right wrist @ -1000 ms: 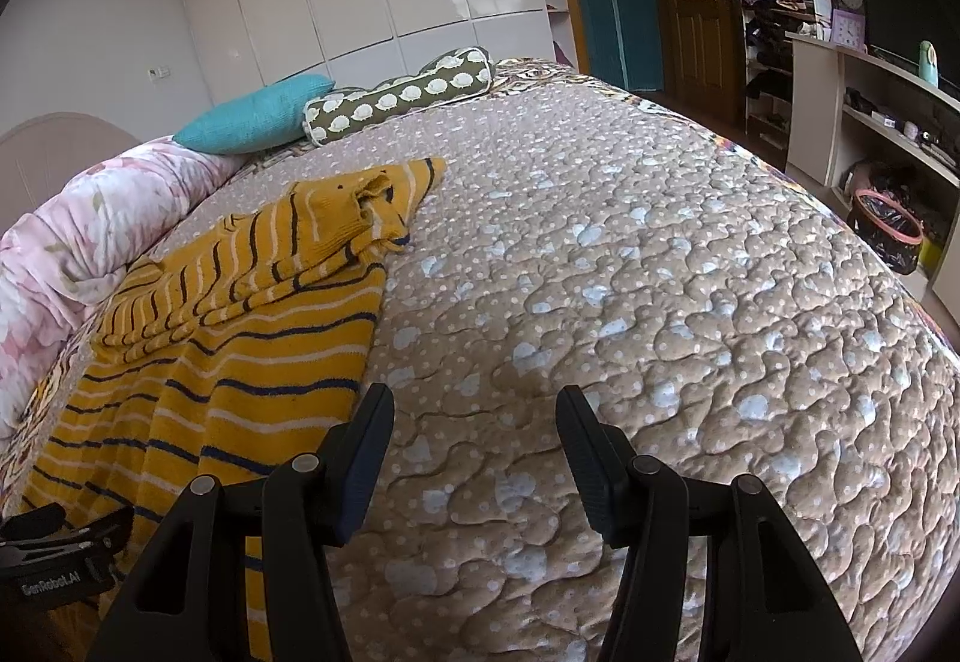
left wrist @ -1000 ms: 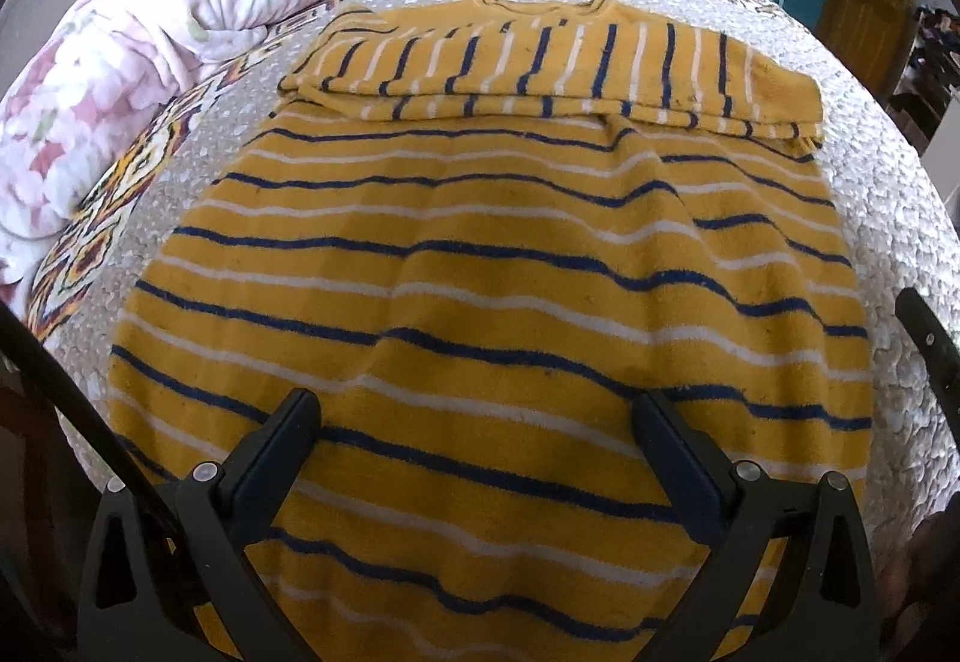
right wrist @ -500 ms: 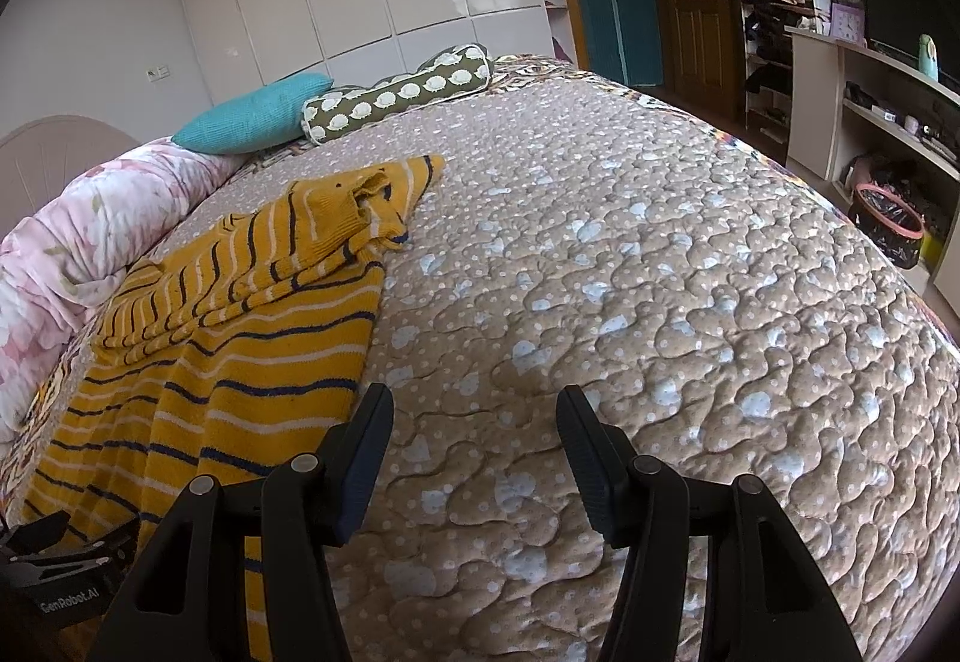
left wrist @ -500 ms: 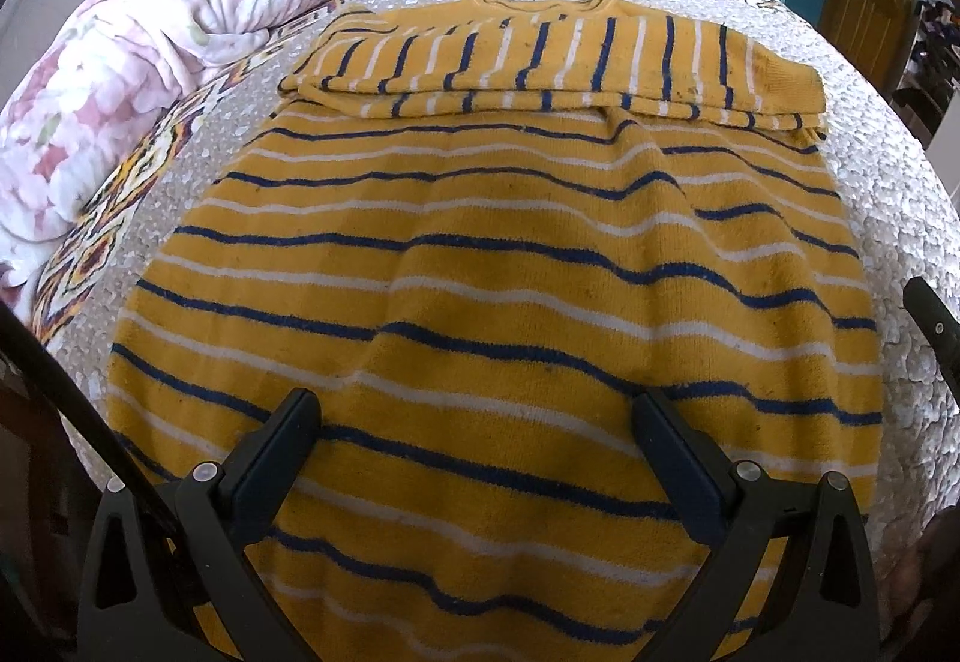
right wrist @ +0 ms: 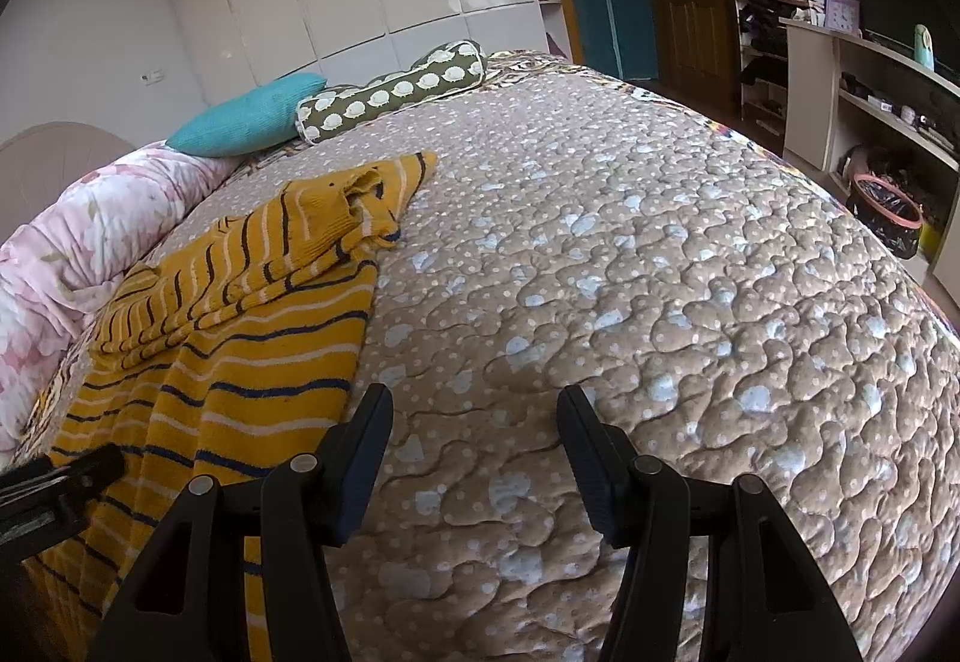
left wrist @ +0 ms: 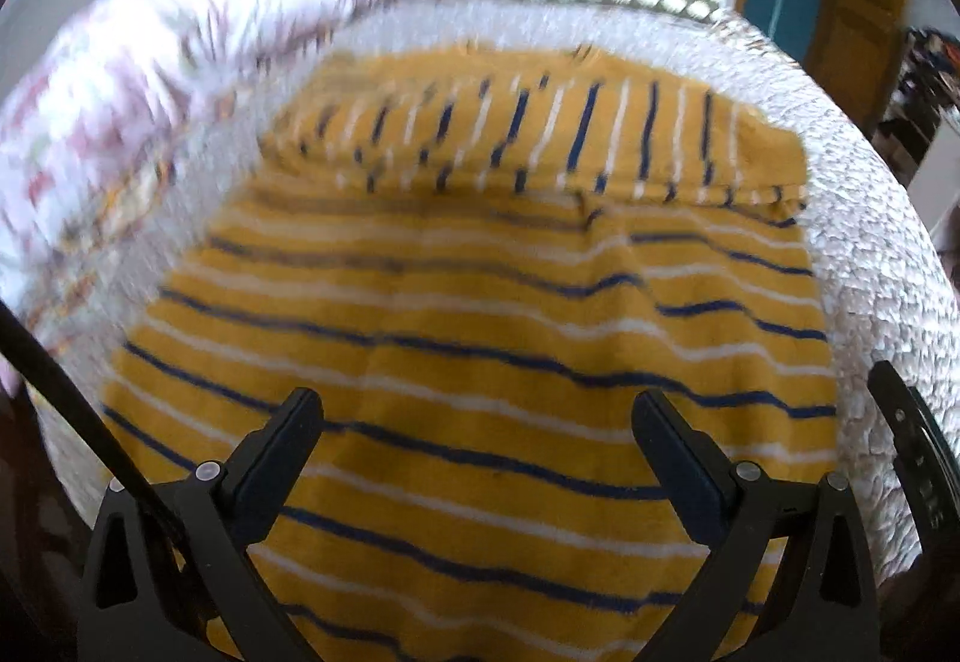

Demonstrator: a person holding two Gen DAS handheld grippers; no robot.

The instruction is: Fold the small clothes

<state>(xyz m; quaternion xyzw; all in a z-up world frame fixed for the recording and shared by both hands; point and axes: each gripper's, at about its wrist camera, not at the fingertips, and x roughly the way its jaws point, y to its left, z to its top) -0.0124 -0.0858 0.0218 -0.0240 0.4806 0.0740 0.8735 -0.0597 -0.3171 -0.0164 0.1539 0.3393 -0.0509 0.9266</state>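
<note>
A yellow sweater with navy and white stripes lies flat on the bed, its sleeves folded across the chest at the far end. My left gripper is open and empty, hovering over the sweater's lower body. The left wrist view is blurred. In the right wrist view the sweater lies at the left. My right gripper is open and empty over the bare quilt, just right of the sweater's side edge. The left gripper's tip shows at the lower left there.
The bed has a beige dotted quilt. A pink floral duvet lies along the left side. A teal pillow and a green spotted bolster lie at the head. Shelves and a bin stand to the right.
The left gripper has moved, so its view is now blurred and the sweater sits lower in frame. The right gripper has barely shifted. Both stay open.
</note>
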